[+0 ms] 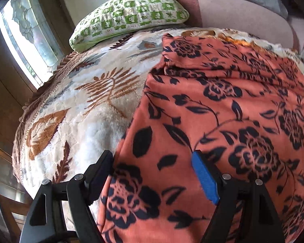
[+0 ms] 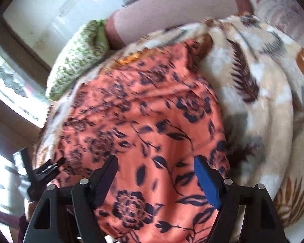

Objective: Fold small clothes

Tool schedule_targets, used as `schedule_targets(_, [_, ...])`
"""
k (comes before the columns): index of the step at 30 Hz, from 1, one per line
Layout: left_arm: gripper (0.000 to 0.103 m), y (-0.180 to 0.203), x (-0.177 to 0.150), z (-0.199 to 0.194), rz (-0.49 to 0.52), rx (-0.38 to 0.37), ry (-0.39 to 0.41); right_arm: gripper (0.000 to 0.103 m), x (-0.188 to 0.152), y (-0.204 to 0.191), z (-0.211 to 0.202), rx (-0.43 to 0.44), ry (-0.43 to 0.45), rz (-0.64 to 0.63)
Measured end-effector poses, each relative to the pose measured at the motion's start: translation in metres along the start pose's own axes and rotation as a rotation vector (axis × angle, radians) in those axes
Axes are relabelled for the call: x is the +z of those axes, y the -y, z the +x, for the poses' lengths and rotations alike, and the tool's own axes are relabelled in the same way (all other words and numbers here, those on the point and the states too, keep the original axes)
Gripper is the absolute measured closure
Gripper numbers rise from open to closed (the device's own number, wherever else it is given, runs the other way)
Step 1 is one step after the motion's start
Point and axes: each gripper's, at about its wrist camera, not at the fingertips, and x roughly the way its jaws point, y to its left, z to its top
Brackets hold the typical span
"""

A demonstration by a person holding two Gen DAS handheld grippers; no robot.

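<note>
An orange garment with a dark floral print [image 1: 212, 111] lies spread on a cream leaf-patterned blanket [image 1: 81, 105], with a fold across its far part. My left gripper [image 1: 152, 158] hangs open over the garment's near left edge, nothing between its black and blue fingers. In the right wrist view the same garment [image 2: 143, 125] fills the middle, blurred. My right gripper [image 2: 156, 162] stands open above it with nothing between the pads. The left gripper's black tip [image 2: 48, 168] shows at the garment's left edge.
A green-and-white checked pillow [image 1: 129, 14] lies at the far end of the bed beside a pinkish bolster [image 1: 233, 12]. A bright window [image 1: 24, 46] and the bed's fringed edge [image 1: 40, 93] are on the left. The blanket [image 2: 263, 101] spreads wide on the right.
</note>
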Motion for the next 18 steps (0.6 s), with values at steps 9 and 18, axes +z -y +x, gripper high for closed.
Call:
schedule_targets(9, [0.023, 0.011, -0.032, -0.026, 0.047, 0.016, -0.003, 0.038, -0.019, -0.007, 0.004, -0.053, -0.103, -0.033])
schedule_targets(18, [0.023, 0.0, -0.049, -0.037, 0.001, -0.036, -0.021, 0.037, -0.039, 0.002, -0.026, -0.033, -0.085, -0.024])
